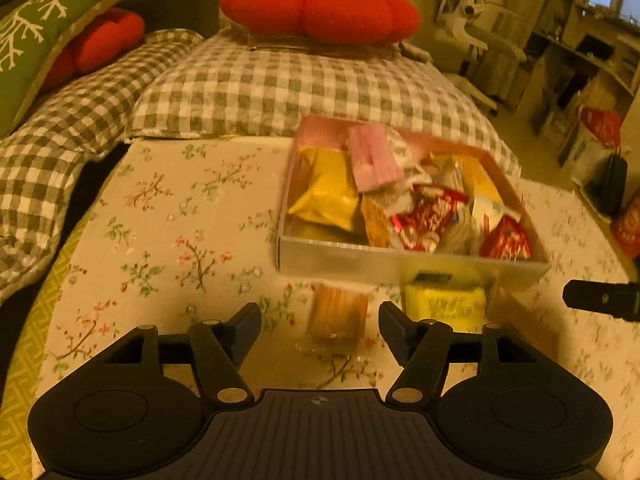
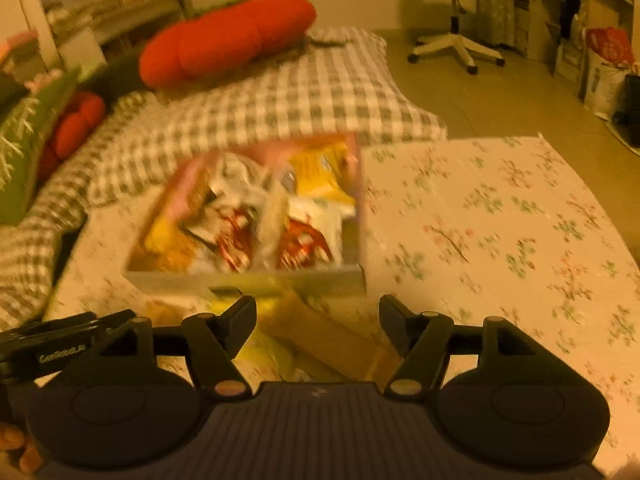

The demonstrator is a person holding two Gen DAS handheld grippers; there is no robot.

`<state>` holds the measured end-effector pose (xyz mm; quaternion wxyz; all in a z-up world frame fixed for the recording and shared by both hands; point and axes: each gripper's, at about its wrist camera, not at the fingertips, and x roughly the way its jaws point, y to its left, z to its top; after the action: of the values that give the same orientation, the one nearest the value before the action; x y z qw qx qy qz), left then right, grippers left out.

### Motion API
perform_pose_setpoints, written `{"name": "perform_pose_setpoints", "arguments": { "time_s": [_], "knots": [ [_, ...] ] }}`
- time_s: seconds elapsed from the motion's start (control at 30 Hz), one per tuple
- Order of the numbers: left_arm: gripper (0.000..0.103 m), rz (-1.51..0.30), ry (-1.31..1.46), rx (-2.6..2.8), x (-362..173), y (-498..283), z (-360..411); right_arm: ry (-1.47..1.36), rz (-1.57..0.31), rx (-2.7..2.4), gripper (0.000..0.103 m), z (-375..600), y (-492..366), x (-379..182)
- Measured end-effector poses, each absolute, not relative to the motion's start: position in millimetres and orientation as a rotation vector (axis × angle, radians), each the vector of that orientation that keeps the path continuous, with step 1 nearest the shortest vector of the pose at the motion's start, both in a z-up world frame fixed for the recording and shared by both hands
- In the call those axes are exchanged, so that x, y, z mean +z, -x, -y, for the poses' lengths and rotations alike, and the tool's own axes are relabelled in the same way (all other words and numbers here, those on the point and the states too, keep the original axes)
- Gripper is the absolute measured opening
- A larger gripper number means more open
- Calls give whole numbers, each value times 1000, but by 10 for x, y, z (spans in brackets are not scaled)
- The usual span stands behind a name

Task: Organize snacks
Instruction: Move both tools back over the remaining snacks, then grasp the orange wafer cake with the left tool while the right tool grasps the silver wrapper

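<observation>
A shallow pink-lined box (image 1: 400,266) on the floral tablecloth holds several snack packets: yellow, red, pink and white. It also shows in the right wrist view (image 2: 256,278), blurred. My left gripper (image 1: 320,320) is open just above a brown stick-snack packet (image 1: 338,314) lying in front of the box. A yellow packet (image 1: 444,304) lies to its right against the box wall. My right gripper (image 2: 318,316) is open over a brown packet (image 2: 320,336) and a yellow packet (image 2: 264,354) in front of the box. The right gripper's tip (image 1: 600,300) shows at the left view's right edge.
A floral cloth (image 1: 168,216) covers the table. Behind it lie grey checked cushions (image 1: 280,88), a red pumpkin pillow (image 1: 320,4) and a green pillow (image 1: 36,44). An office chair (image 2: 456,12) and shelves with bags (image 2: 600,64) stand at the far right.
</observation>
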<state>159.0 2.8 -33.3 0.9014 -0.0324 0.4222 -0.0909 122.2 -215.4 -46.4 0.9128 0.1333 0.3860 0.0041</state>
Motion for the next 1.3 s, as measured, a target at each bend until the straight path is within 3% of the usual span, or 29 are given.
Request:
{"name": "perform_pose_setpoints", "arguments": {
  "time_s": [0.2, 0.4, 1.3],
  "knots": [
    [85, -892, 85, -176, -316, -1400, 3, -252, -898, 42, 86, 2109, -1060, -607],
    [87, -932, -9, -150, -435, -1410, 156, -157, -921, 42, 94, 2091, -1001, -673],
    [89, -965, 17, -126, -540, -1620, 139, -172, -1049, 24, 82, 1991, -1203, -916]
  ]
}}
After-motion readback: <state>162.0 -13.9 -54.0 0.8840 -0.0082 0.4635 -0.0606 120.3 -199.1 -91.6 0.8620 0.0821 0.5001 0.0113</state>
